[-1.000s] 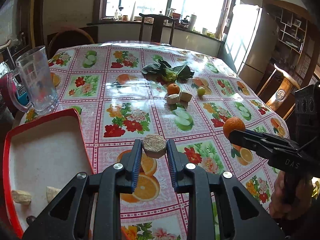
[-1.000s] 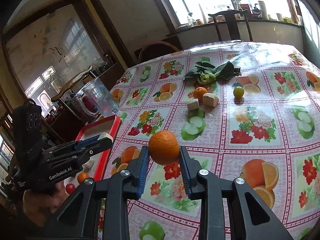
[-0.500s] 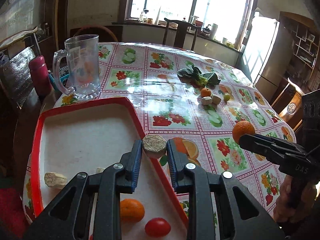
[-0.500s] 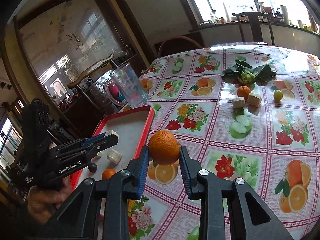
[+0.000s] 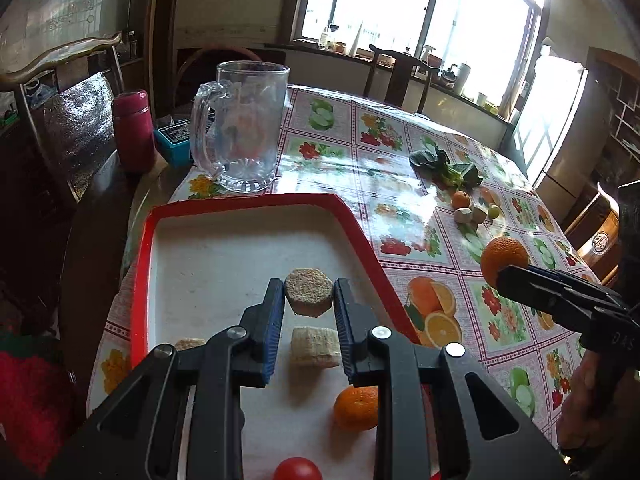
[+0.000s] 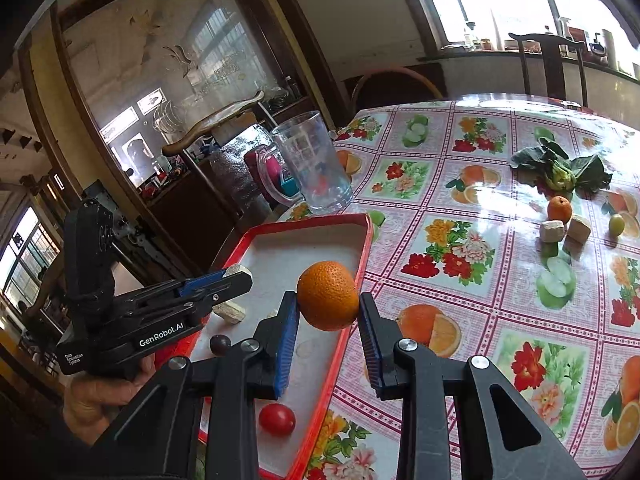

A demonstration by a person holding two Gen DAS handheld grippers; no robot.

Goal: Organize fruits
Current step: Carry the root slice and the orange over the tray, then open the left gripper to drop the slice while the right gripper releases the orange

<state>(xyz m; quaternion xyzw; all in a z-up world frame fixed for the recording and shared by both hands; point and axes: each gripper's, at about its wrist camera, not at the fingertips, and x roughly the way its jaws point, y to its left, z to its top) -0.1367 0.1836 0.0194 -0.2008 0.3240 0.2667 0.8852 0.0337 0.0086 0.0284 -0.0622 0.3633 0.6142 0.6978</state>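
Gripping a tan hexagonal block [image 5: 309, 291] above the red tray [image 5: 360, 224], the left gripper [image 5: 309, 312] is closed, while the right gripper [image 6: 327, 312] clamps an orange [image 6: 328, 295] over the tray's edge.

Bright daylight floods through the big window [image 5: 420, 12] at the top of my left view, washing out the panes. Bottles and jars line the sill [image 5: 400, 60] below it. A dark wooden chair [image 5: 396, 74] stands at the table's far side, and another chair [image 5: 60, 80] with a curved back sits at upper left. In my right view a glass-fronted cabinet [image 6: 160, 100] fills the upper left, reflecting windows. At the right edge of my left view stands a wooden shelf [image 5: 620, 120].
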